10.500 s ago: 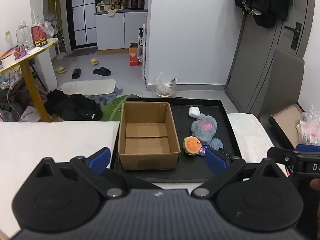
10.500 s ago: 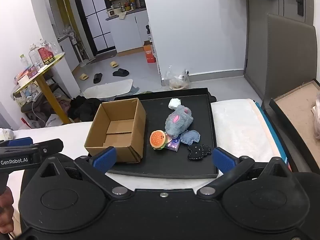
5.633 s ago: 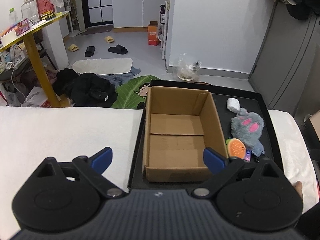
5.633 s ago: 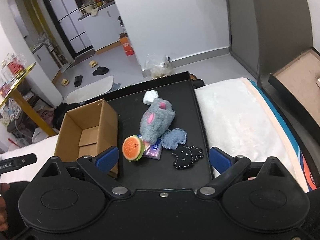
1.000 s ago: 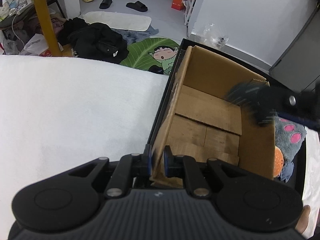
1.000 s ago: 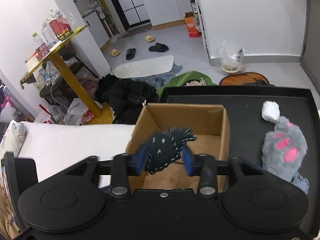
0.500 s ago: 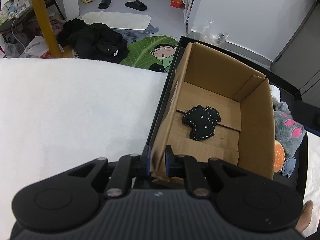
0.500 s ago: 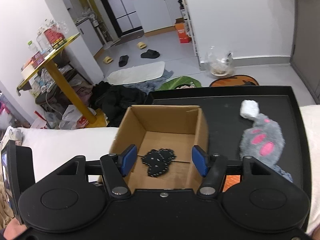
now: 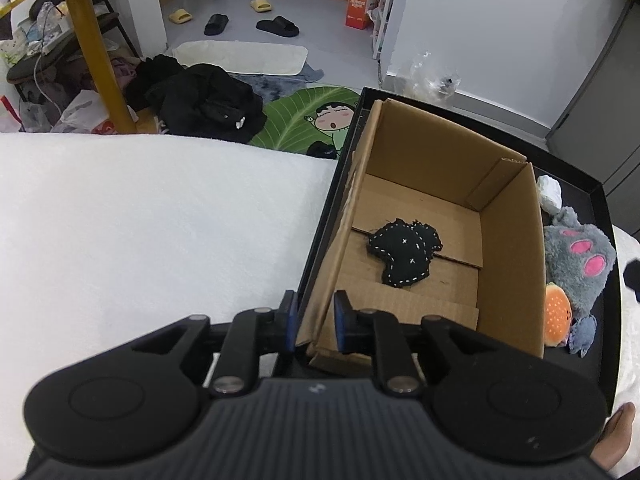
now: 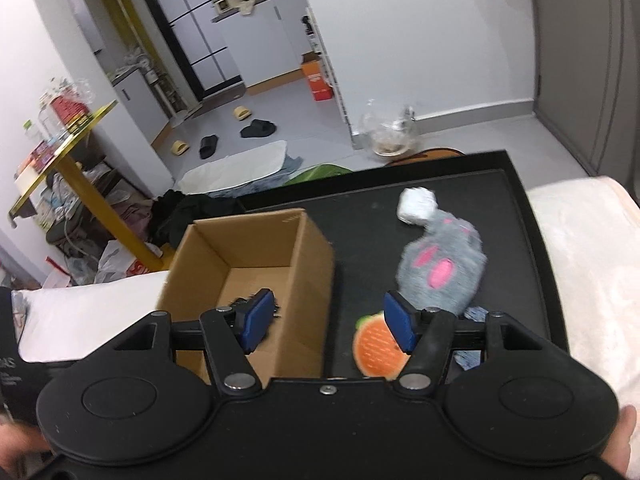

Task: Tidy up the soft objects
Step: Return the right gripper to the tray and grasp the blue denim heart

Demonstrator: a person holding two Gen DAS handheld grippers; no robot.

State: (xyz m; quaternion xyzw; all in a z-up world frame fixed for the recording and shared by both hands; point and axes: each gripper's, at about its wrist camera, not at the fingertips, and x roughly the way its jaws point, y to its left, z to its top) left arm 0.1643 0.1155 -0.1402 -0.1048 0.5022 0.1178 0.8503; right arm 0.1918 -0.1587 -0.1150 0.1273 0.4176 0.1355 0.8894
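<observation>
My left gripper (image 9: 314, 322) is shut on the near left wall of the cardboard box (image 9: 508, 248). A black stitched soft toy (image 9: 404, 252) lies on the box floor. To the right of the box, on the black tray (image 9: 576, 178), lie a grey plush with pink pads (image 9: 576, 248), an orange burger toy (image 9: 558, 320), a blue denim piece (image 9: 582, 334) and a white ball (image 9: 549, 192). My right gripper (image 10: 328, 322) is open and empty, above the box's right wall (image 10: 316, 300), with the burger toy (image 10: 374, 346) and grey plush (image 10: 440, 268) just right of it.
The tray (image 10: 536, 240) sits on a white blanket (image 9: 140, 232) over a bed. Beyond the bed edge the floor holds black clothes (image 9: 204, 100), a green mat (image 9: 304, 120), slippers and a yellow table leg (image 9: 100, 64).
My right gripper has let the black toy fall into the box, opened, and swung right toward the plush toys. My left gripper still holds the box wall.
</observation>
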